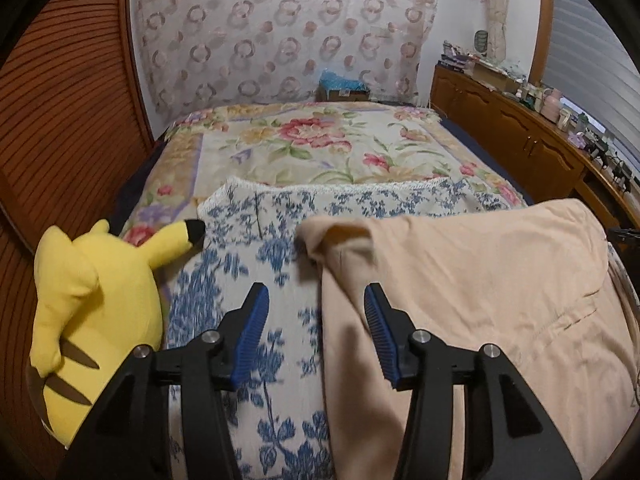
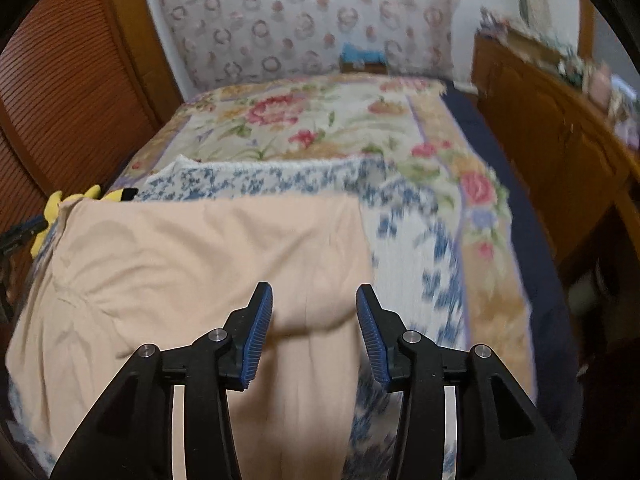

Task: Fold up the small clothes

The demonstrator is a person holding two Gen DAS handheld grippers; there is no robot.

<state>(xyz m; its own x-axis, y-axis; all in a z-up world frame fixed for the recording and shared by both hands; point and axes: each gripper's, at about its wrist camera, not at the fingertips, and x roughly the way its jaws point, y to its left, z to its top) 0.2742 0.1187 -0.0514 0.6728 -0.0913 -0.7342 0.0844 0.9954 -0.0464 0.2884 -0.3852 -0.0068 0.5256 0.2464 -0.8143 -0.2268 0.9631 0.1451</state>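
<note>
Peach-coloured soft cotton clothing (image 1: 460, 280) lies flat on the blue-flowered white blanket (image 1: 240, 264) under both half-open, empty claws, left claw (image 1: 316, 300) over its left edge, right claw (image 2: 314, 300) near its right edge, looking light and floppy, best pinched at corners.

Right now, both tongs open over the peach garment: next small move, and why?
Probably lower the left tongs onto the curled-over corner of the peach garment and pinch it. That corner is lifted and rumpled, while the right tongs hang open above a soft bulge, gripping nothing. The fold looks unfinished.
</note>
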